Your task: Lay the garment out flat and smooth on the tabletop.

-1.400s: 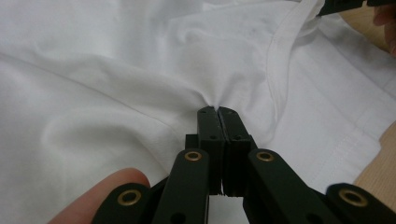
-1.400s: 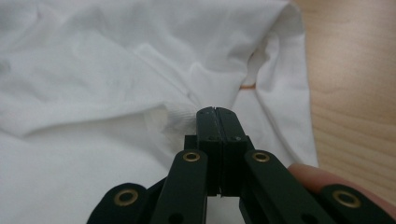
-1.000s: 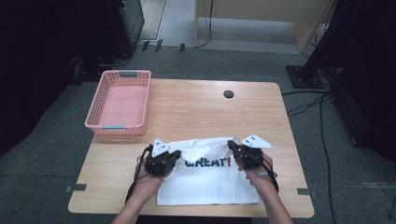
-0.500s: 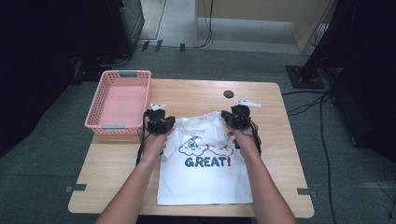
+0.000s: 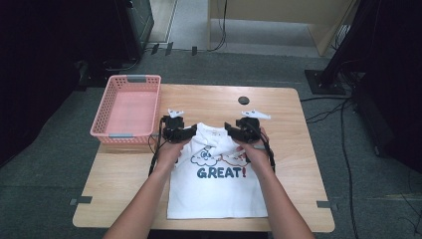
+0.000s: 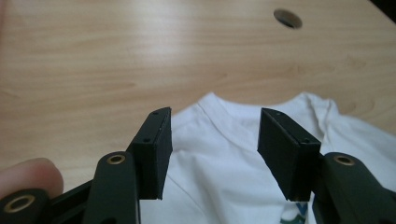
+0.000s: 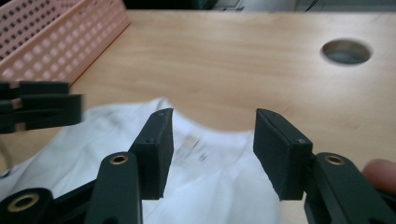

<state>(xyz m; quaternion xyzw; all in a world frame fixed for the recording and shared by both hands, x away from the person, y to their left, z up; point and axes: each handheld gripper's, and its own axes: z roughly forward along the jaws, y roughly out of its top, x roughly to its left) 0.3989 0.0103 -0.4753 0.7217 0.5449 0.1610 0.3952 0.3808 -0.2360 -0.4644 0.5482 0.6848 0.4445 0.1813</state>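
A white T-shirt (image 5: 219, 189) printed "GREAT!" lies flat on the wooden table (image 5: 209, 99), collar pointing away from me. My left gripper (image 5: 191, 132) sits at the shirt's left shoulder and my right gripper (image 5: 230, 130) at its right shoulder. Both sets of jaws have just been opening, and no cloth is pinched in either. In the left gripper view the left gripper (image 6: 212, 135) stands open over the collar of the shirt (image 6: 219, 172). The right gripper (image 7: 212, 135) is likewise open above the neck label of the shirt (image 7: 210, 186). A little cloth is bunched between the two grippers.
A pink plastic basket (image 5: 132, 78) stands at the table's left side, close to the left gripper. A round cable hole (image 5: 243, 100) lies just beyond the shirt. Bare wood stretches past the collar and to the shirt's right. Cables trail from both grippers.
Both hands moved away from me, spreading the folded shirt out to full length. Both grippers were shut on the cloth a second ago and now stand open over it.
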